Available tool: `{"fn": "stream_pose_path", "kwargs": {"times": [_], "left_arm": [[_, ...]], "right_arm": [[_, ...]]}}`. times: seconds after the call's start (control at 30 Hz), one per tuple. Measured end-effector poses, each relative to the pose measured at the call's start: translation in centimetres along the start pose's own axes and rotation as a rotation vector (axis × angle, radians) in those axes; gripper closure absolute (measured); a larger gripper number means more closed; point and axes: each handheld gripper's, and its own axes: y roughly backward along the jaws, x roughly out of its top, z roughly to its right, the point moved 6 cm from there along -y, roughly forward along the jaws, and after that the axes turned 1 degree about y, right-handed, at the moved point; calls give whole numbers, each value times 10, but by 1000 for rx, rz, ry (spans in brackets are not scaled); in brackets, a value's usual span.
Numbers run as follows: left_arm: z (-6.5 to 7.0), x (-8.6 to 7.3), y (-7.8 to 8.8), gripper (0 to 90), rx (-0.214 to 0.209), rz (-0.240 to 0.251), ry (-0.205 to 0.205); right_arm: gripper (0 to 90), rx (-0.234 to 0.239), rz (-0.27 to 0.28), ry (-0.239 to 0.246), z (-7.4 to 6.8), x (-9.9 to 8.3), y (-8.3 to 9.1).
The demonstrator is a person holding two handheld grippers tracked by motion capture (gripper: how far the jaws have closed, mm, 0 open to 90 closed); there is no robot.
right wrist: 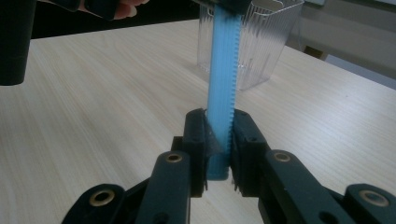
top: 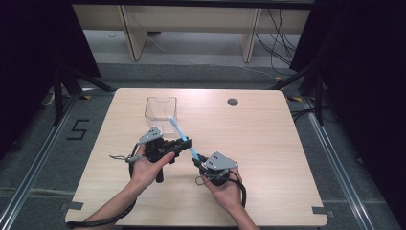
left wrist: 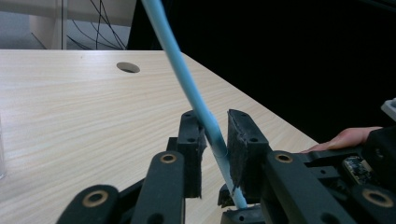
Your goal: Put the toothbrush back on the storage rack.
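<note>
One worktop point(top: 268, 158) is seen, pale wood grain, with one round hole point(top: 232, 101) near its far edge. Two hand-held grippers are counted, one per hand, each topped by one grey three-cornered plate.

Left hand-held gripper point(top: 184, 142): held level in the left hand point(top: 148, 167) above the near-left part of the worktop, jaws pointing right. In the left gripper view point(left wrist: 215, 154) one light blue stick point(left wrist: 187, 84) is seen passing between the two black jaws. The right-hand pad is touched by it; a narrow gap is seen at the other pad, so a full pinch cannot be confirmed. The jaws are nearly together around it.

One clear ribbed container point(top: 161, 109) is noted standing upright on the worktop, beyond the left hand-held gripper and apart from it. No contents can be made out.

The stick point(top: 184, 139), one in number, is held tilted above the worktop between the two grippers, its upper end toward the container, its lower end toward the right. One edge is seen to be toothed in the right gripper view point(right wrist: 224, 70).

Right hand-held gripper point(top: 197, 159): held in the right hand point(top: 225, 189), near the worktop's middle front. Its jaws point(right wrist: 218, 140) are pressed onto the stick's lower end, pinching it on both sides. The two grippers are close together, both on the one stick.
</note>
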Motion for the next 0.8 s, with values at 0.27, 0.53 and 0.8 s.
{"fn": "stream_pose_path", "kwargs": {"times": [0.27,0.53,0.8], "left_arm": [[8,3,2,799,-23,4,-49],[10,3,5,827,-1,6,-135],[1,10,13,827,53,18,-179]], "right_arm": [[757,15,-4,14,-7,3,-7],[649,29,-17,23,-9,3,-8],[572,16,-14,7,-4,3,1]]}}
